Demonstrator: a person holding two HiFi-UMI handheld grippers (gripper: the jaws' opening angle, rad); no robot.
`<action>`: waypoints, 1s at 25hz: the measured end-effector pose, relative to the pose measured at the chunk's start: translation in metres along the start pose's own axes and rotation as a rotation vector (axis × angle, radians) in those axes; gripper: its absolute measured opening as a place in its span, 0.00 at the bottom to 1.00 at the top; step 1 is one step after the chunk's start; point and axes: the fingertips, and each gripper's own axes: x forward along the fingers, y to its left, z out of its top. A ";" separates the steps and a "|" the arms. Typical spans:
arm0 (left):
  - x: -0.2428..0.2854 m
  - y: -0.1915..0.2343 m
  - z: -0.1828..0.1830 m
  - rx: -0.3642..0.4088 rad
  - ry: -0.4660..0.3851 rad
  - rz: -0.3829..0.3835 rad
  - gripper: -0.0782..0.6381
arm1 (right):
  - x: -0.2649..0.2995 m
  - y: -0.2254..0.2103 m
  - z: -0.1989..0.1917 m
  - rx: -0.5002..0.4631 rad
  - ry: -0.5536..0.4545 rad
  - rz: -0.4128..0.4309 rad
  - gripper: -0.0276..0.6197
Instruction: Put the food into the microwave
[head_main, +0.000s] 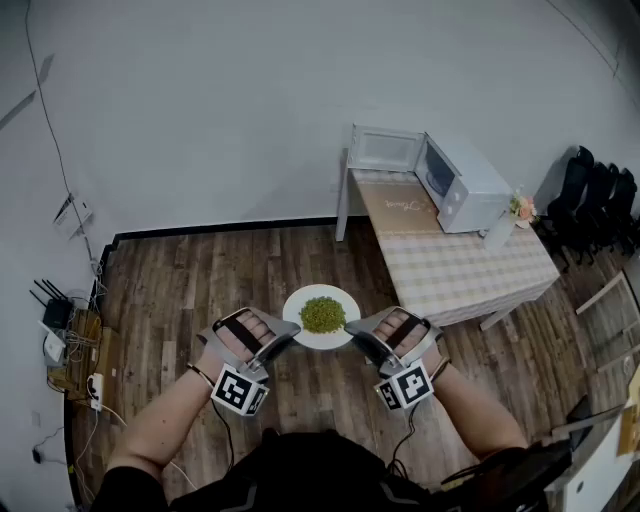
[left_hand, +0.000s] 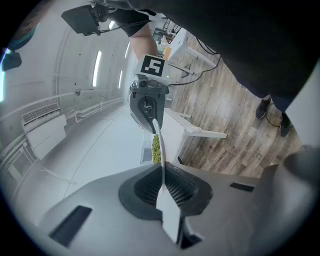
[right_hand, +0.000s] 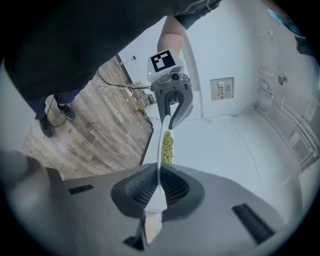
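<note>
A white plate (head_main: 300, 337) with a heap of green peas (head_main: 322, 314) is carried above the wooden floor, gripped at both sides. My left gripper (head_main: 288, 338) is shut on the plate's left rim; my right gripper (head_main: 356, 339) is shut on its right rim. In the left gripper view the plate (left_hand: 159, 145) shows edge-on between the jaws, with the right gripper (left_hand: 151, 122) at its far end. The right gripper view shows the same plate (right_hand: 161, 150) edge-on, peas (right_hand: 167, 146) on top and the left gripper (right_hand: 169, 120) opposite. The white microwave (head_main: 462, 184) stands far right on the table, its door (head_main: 386, 149) swung open.
The table (head_main: 470, 275) with a checked cloth stands ahead to the right, a small vase of flowers (head_main: 508, 220) on it beside the microwave. Dark chairs (head_main: 598, 200) sit at the far right. Cables and a router (head_main: 52, 318) lie by the left wall.
</note>
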 end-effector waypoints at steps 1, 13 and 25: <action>-0.001 0.001 0.000 -0.002 0.000 0.000 0.14 | 0.000 0.000 0.001 0.000 -0.002 -0.001 0.07; -0.001 0.002 -0.001 0.002 0.006 0.008 0.14 | 0.000 -0.002 0.001 0.000 0.004 -0.005 0.07; -0.002 -0.001 -0.018 -0.007 0.010 -0.004 0.14 | 0.017 -0.002 0.007 0.013 0.024 -0.003 0.07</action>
